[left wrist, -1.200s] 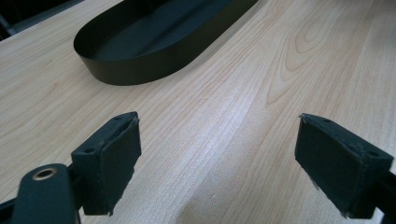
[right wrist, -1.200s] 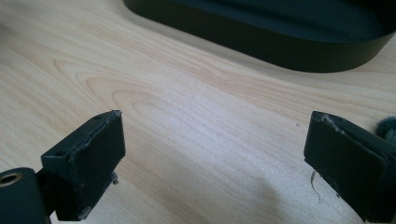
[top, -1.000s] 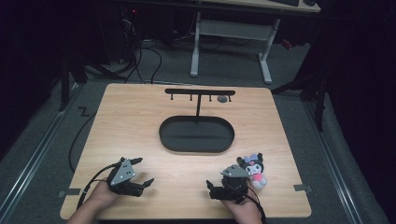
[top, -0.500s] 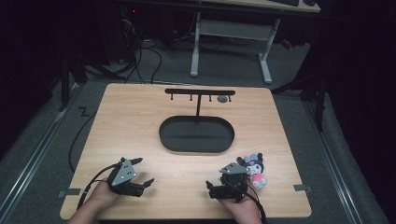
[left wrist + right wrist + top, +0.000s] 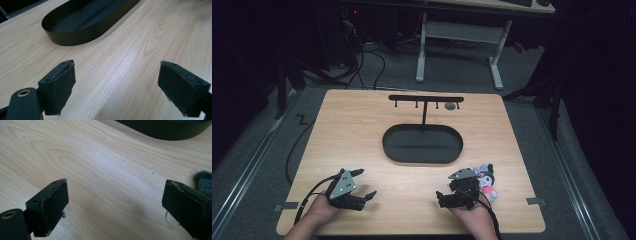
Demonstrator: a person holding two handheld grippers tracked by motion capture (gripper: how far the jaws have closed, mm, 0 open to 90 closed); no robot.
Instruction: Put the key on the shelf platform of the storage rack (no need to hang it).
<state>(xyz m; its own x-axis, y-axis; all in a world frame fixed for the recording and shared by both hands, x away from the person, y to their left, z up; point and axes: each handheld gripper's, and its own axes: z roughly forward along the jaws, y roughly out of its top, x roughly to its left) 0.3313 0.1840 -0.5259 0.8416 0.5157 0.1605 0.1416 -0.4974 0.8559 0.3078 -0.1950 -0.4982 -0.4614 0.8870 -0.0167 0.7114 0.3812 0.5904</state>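
A black oval tray (image 5: pixel 422 145) lies in the middle of the wooden table (image 5: pixel 362 130). Behind it stands a black rack with hooks (image 5: pixel 426 98); a small grey thing (image 5: pixel 450 106) hangs from one. A small plush toy (image 5: pixel 486 181), black, white and pink, lies near the front right. My right gripper (image 5: pixel 455 192) rests just left of the toy, open and empty. My left gripper (image 5: pixel 364 183) sits open at the front left. In the left gripper view the gripper (image 5: pixel 117 87) holds nothing, the tray (image 5: pixel 82 27) ahead. In the right gripper view the gripper (image 5: pixel 115 207) has the toy's dark fuzz (image 5: pixel 203 183) beside its right jaw.
The table's front edge lies just behind both hands. Cables (image 5: pixel 294 155) trail off the left side onto the grey floor. A white desk frame (image 5: pixel 459 35) stands beyond the table in the dark room.
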